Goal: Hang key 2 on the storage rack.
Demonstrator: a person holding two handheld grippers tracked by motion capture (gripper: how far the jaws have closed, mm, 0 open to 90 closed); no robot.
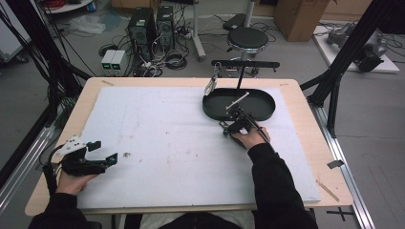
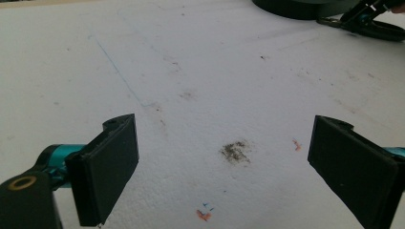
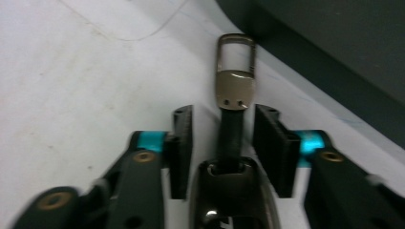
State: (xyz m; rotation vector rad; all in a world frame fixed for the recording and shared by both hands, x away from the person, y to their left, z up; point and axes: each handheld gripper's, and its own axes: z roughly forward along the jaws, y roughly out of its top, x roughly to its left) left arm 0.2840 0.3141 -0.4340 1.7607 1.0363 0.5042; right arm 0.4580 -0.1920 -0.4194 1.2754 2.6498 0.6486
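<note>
A black strap [image 3: 231, 133] ending in a dull metal buckle [image 3: 235, 88] lies on the white foam board [image 1: 157, 129], just beside the wall of a black oval tray [image 1: 215, 113]. My right gripper [image 3: 224, 114] straddles the strap, with a narrow gap on each side between the strap and the pads [image 3: 184, 138], so nothing is pressed. In the high view that right gripper [image 1: 232, 120] sits at the tray's near edge. My left gripper [image 1: 106, 151] rests at the board's near left, jaws wide open over bare foam [image 2: 224, 126].
A white stick [image 1: 237, 100] lies in the tray. Behind the tray stands a black T-shaped stand [image 1: 245, 64] with a metal carabiner [image 1: 210, 86] hanging from it. The foam board carries a dark smudge [image 2: 235, 150]. Beyond the table are computers, cables and a stool [image 1: 247, 39].
</note>
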